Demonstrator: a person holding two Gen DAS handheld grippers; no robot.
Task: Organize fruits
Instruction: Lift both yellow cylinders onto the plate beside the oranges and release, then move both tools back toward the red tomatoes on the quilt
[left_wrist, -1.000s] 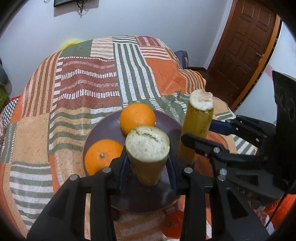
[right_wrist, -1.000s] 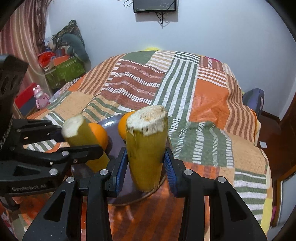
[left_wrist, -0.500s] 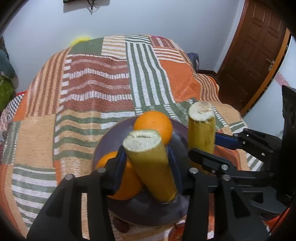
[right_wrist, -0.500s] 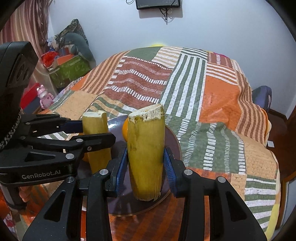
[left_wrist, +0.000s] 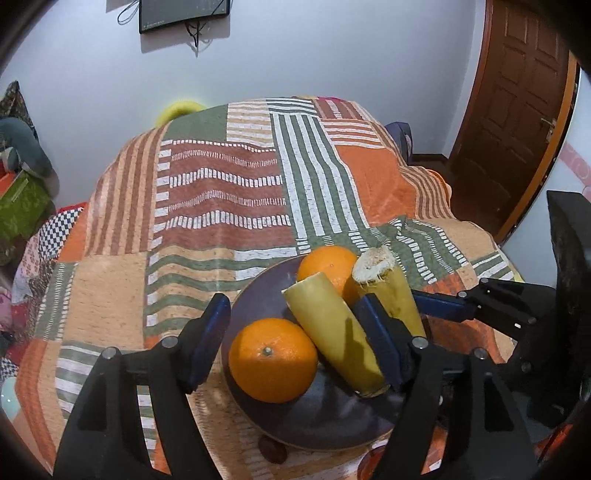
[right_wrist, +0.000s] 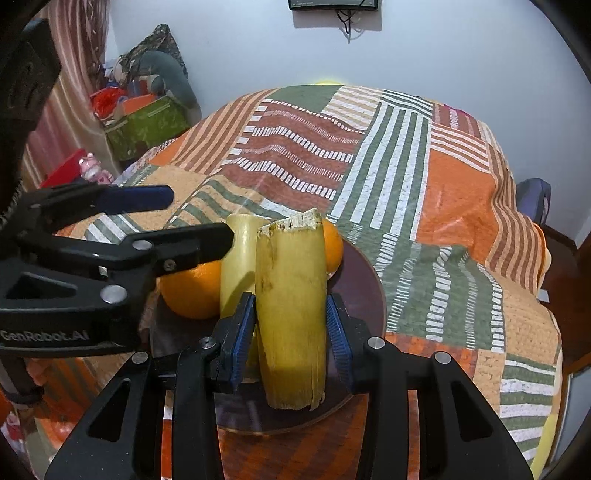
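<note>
A dark round plate (left_wrist: 317, 417) on the patterned bedspread holds two oranges (left_wrist: 272, 360) (left_wrist: 327, 263). A yellow-green cut stalk piece (left_wrist: 334, 334) lies slanted on the plate, leaning on the near orange. My left gripper (left_wrist: 295, 343) is open around it and the near orange, its pads apart from both. My right gripper (right_wrist: 290, 334) is shut on a second cut stalk piece (right_wrist: 291, 310), held upright with its base over the plate (right_wrist: 364, 291). That piece (left_wrist: 391, 291) also shows in the left wrist view, with the right gripper (left_wrist: 461, 308) behind it.
The striped patchwork bedspread (left_wrist: 221, 192) covers the bed. A wooden door (left_wrist: 513, 110) stands at the right. A green box (right_wrist: 147, 123) with clutter sits by the left wall. A small dark item (left_wrist: 273, 448) lies by the plate's near edge.
My left gripper has opened and let go of its stalk piece, which now lies on the plate against the near orange. The right gripper has lowered its piece toward the plate.
</note>
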